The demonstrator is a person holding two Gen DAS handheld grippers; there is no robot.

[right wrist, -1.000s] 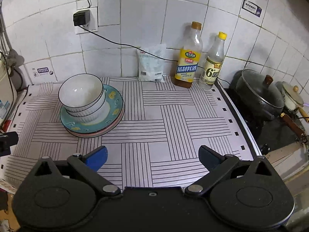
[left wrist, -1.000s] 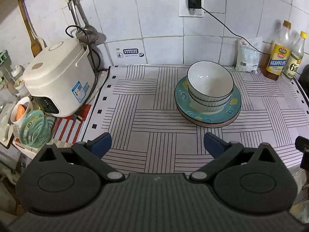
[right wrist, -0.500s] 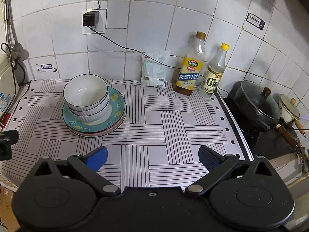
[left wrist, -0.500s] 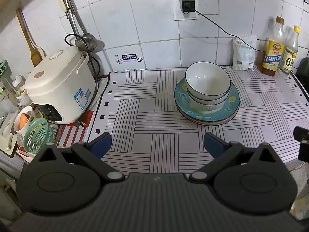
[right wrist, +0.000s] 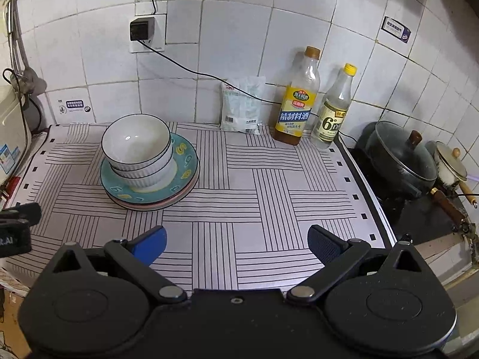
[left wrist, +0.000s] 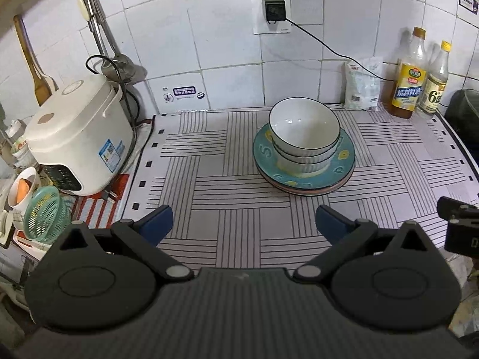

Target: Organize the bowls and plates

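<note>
Both hand-held grippers, left (left wrist: 243,220) and right (right wrist: 236,240), hover released and empty near the counter (right wrist: 269,197) edge, well short of the bowls (left wrist: 304,136) nested on stacked plates (left wrist: 304,176). Stacking looks finished; next, probably just withdrawing.

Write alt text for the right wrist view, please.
Two white bowls sit nested on stacked plates on a striped mat. The open right claw hovers in front, empty; two bottles stand by the tiled wall.
</note>
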